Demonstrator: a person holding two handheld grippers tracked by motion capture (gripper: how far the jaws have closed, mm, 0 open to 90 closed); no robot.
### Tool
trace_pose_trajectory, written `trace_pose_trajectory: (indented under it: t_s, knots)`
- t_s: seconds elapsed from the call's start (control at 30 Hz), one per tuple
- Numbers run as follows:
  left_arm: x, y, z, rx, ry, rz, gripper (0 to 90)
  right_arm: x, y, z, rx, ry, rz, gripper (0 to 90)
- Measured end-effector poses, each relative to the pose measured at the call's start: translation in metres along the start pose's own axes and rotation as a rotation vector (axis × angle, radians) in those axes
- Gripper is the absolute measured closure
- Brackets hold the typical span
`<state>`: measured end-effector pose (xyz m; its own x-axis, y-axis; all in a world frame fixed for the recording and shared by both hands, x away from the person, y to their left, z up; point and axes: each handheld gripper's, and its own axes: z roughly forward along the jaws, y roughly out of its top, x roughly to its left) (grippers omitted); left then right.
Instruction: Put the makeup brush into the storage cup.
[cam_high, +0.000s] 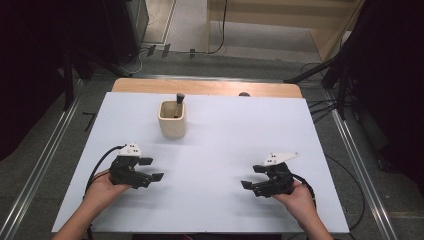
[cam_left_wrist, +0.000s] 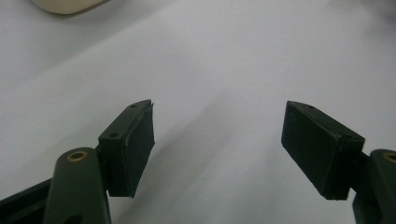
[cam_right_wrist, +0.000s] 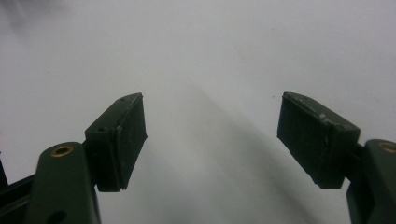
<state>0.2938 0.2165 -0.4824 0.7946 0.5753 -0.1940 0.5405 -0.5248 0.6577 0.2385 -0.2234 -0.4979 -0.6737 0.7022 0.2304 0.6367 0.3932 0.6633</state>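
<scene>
Resting near the table's (cam_high: 210, 200) front edge, both grippers (cam_high: 152, 169) (cam_high: 251, 176) wide and empty, ready for the cup (cam_high: 172, 119) and its stick (cam_high: 178, 104).

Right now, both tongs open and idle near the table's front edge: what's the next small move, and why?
Probably ease the left tongs forward toward the cream cup, the nearer of the two to it. Both the left and the right tongs stand open and hold nothing, resting low on the white table. The cup stands upright farther back with a dark-handled tool sticking out of it, untouched.
</scene>
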Motion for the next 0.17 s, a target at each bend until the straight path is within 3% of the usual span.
trace_pose_trajectory:
  t_s: [0.17]
  knots:
    - [0.0004, -0.0001, -0.0002, 0.0, 0.002, 0.001, 26.5, 0.0002, 0.0005, 0.0005, 0.002, 0.008, -0.004, 25.1]
